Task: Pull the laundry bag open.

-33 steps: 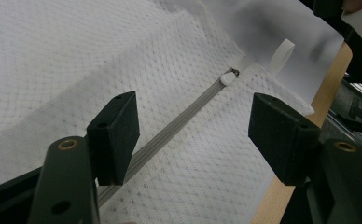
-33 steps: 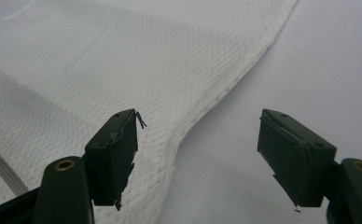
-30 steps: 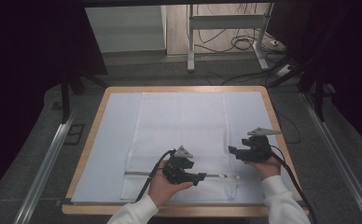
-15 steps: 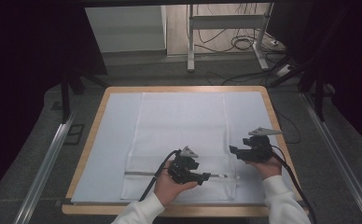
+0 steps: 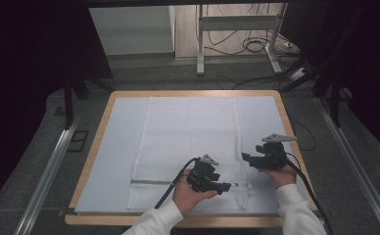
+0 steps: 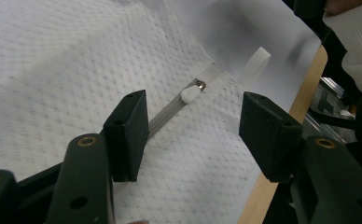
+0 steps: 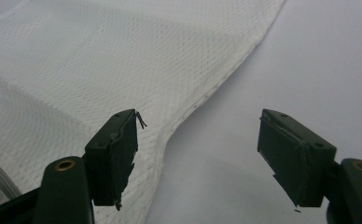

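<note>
A white mesh bag (image 5: 190, 142) lies flat on the pale table cover, its zipper (image 5: 149, 182) running along the near end. My left gripper (image 5: 227, 187) hovers open over the zipper's right end. In the left gripper view the white zipper pull (image 6: 190, 94) sits between and just beyond the open jaws (image 6: 193, 135), untouched, with a white ribbon tab (image 6: 255, 66) beyond it. My right gripper (image 5: 247, 157) stands open at the bag's right edge. In the right gripper view its jaws (image 7: 198, 154) straddle the mesh bag's edge (image 7: 202, 100), holding nothing.
The wooden table rim (image 5: 193, 93) frames the pale cover (image 5: 114, 147). Its near edge (image 6: 305, 102) runs close past the zipper end. Metal rails (image 5: 46, 171) flank the table on the floor. A desk frame and cables (image 5: 247, 44) stand beyond the far side.
My left gripper has slid to the right along the zipper toward its pull. The right gripper has stayed almost still.
</note>
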Available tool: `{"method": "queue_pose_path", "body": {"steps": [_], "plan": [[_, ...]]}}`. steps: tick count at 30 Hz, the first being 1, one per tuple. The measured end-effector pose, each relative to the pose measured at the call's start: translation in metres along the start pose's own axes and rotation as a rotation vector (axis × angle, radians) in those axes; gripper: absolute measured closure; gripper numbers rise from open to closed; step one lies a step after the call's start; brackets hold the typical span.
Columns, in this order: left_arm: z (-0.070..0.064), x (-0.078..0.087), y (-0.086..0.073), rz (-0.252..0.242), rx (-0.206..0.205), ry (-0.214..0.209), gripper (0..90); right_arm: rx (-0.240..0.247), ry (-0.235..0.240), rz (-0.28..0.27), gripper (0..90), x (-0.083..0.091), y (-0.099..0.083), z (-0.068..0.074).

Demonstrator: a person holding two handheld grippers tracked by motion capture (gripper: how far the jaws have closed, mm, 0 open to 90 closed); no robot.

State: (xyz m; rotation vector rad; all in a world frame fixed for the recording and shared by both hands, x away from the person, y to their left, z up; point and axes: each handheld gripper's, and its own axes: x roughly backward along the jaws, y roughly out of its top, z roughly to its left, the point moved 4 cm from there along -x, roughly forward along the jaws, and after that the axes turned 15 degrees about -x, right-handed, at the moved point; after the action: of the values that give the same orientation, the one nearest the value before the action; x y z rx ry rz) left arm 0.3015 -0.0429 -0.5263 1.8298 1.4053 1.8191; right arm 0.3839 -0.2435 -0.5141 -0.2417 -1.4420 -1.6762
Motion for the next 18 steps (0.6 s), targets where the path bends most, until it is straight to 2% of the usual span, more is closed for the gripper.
{"method": "queue_pose_path", "body": {"steps": [10,18], "plan": [[-0.004,-0.016,0.005,0.027,0.004,-0.038,44.6,0.001,0.001,0.002,29.8,0.001,0.000,0.001],[0.001,-0.022,0.006,0.030,0.023,-0.029,48.3,0.003,-0.001,0.003,30.7,0.001,0.000,0.000]]}}
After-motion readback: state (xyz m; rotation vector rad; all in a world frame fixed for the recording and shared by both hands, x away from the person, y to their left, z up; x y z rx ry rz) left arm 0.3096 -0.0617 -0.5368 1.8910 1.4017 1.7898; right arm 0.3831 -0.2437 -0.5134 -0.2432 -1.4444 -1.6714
